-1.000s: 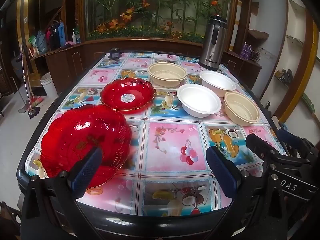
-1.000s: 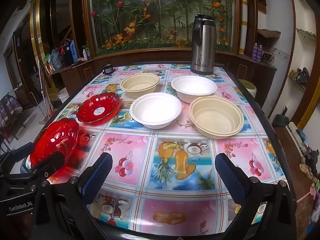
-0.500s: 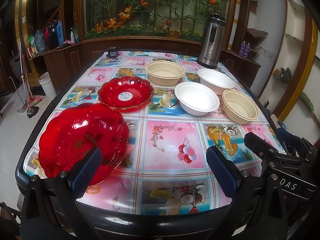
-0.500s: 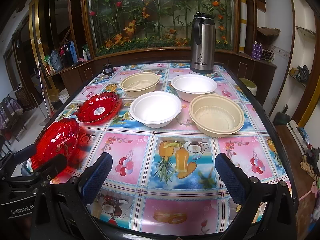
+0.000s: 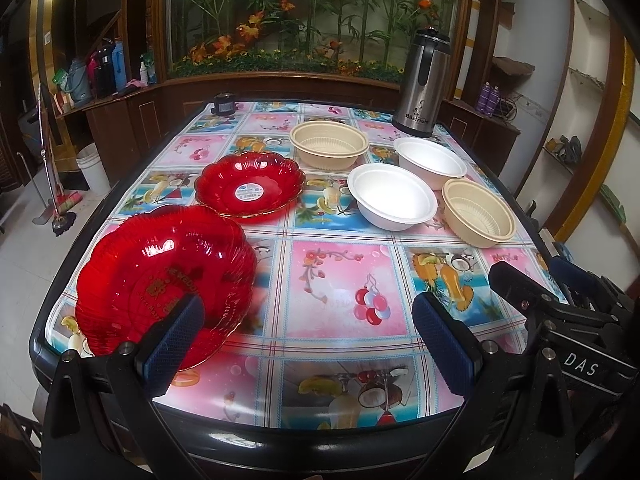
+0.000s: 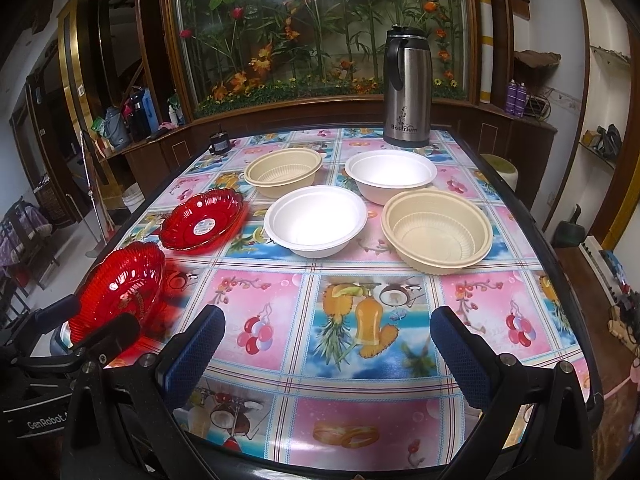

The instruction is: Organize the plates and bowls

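The left gripper [image 5: 304,336] has edged back, open like the right gripper [image 6: 326,354]; the near red plate [image 5: 164,276], seemingly overhanging the table [image 5: 340,360], may slip off if nudged.

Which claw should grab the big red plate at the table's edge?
The left claw. Its open jaws sit right by the near red plate, one finger overlapping its rim. The right claw faces bare tablecloth, farther away.

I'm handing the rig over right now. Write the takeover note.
Left gripper: open, holding nothing, at the near edge by the near red plate.
Right gripper: open, holding nothing, at the near edge.
On the table: far red plate, two white bowls, two beige bowls, all separate.
Done: nothing stacked.
Left: all the stacking.
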### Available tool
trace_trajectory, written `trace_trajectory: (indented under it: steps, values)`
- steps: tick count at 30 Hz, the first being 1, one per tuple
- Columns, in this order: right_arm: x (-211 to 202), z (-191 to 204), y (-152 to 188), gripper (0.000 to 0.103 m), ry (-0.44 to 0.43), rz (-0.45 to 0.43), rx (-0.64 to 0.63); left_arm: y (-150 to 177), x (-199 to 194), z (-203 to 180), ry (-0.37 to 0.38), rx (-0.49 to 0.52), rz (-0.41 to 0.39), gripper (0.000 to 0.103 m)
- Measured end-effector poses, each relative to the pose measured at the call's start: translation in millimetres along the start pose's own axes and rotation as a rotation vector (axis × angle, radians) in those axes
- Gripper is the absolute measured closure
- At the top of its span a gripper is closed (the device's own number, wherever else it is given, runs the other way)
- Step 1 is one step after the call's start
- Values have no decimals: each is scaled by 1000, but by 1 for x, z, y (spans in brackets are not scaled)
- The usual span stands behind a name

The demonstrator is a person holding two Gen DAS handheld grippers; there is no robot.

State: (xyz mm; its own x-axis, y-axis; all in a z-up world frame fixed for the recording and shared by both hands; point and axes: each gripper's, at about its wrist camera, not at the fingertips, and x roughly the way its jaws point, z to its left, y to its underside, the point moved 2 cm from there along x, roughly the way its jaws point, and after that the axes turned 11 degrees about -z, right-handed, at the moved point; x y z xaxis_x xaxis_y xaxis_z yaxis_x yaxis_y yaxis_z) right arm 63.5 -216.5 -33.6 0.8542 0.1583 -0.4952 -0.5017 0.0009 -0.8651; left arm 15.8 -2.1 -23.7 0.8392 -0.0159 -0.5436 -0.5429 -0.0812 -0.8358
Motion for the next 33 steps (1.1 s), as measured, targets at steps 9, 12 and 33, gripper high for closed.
trace_trajectory:
  steps: [9,12,33]
  values:
    - [0,0,1,0,-2,2,4,0,0,-1,4,0,3,0]
    - [0,0,2,0,1,2,5,0,1,-2,7,0,5,0]
    - [0,-1,2,0,4,6,2,1,1,-2,11,-1,6,0]
